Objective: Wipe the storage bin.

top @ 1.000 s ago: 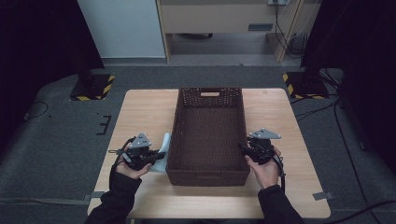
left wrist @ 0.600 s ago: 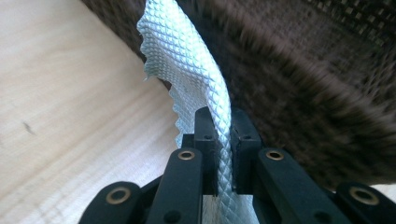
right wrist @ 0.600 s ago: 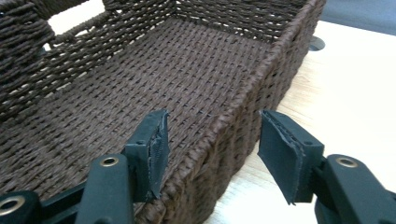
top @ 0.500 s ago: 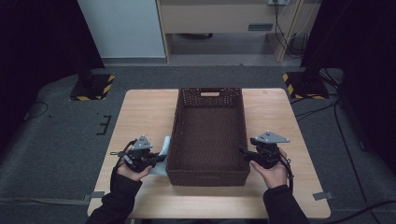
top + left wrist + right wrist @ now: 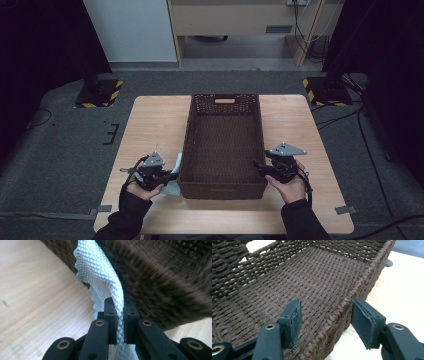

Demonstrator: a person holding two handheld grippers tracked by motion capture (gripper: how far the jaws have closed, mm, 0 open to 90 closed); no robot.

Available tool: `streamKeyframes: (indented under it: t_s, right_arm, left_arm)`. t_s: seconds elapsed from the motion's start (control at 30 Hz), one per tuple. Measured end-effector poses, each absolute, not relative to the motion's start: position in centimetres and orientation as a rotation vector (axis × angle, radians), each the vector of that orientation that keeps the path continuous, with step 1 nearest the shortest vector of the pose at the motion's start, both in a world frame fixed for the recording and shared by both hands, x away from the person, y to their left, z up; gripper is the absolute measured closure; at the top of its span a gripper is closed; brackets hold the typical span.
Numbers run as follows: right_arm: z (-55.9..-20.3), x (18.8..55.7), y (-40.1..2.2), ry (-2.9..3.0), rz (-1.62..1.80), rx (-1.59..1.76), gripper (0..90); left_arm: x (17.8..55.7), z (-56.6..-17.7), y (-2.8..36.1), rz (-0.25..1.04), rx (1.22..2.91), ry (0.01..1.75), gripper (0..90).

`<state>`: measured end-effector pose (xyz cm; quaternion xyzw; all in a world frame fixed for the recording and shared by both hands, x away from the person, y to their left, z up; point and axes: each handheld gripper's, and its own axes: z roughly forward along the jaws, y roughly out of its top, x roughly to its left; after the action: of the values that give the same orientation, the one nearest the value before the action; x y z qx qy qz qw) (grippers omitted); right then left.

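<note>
A dark brown woven basket (image 5: pixel 187 142) stands in the middle of the wooden table (image 5: pixel 150 120). My left gripper (image 5: pixel 170 176) is beside its near left corner, shut on a pale, diamond-textured cloth (image 5: pixel 176 165). In the left gripper view the cloth (image 5: pixel 100 272) rises from the closed jaws of that gripper (image 5: pixel 119 307) against the basket's outer wall (image 5: pixel 162 277). My right gripper (image 5: pixel 258 166) is at the basket's near right side. Its jaws have just been opening. That gripper (image 5: pixel 329 315) straddles the basket's rim (image 5: pixel 359 287) without pressing on it.
The basket is empty inside. Bare tabletop lies to its left and right. Beyond the table's far edge are a grey floor, a cabinet (image 5: pixel 235 20) and two black stands with yellow-striped bases (image 5: pixel 97 95).
My left hand with the cloth has drifted slightly toward the near table edge. The right hand has also eased a little toward me beside the basket.
</note>
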<state>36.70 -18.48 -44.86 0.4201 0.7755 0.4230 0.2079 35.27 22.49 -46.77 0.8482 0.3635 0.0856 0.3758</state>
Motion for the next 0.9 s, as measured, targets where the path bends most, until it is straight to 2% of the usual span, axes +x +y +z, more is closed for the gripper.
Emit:
streamKeyframes:
  t_s: [0.23, 0.5, 0.7, 0.9]
  right_arm:
    - [-45.7, 36.9, -18.5, 2.19, 1.158, 1.194, 43.1]
    - [-45.7, 37.4, -18.2, 2.187, 1.141, 1.225, 49.2]
    - [-45.5, 37.5, -17.7, 2.145, 1.093, 1.284, 62.3]
    - [-45.3, 37.6, -17.0, 2.088, 1.044, 1.318, 70.1]
  left_arm:
    - [34.8, -45.1, 23.1, 0.235, 2.121, 0.912, 83.0]
    - [33.9, -43.2, 23.3, 0.268, 2.096, 0.874, 83.0]
    - [33.6, -44.0, 23.2, 0.259, 2.113, 0.891, 83.0]
    - [33.7, -46.6, 22.6, 0.209, 2.18, 0.944, 83.0]
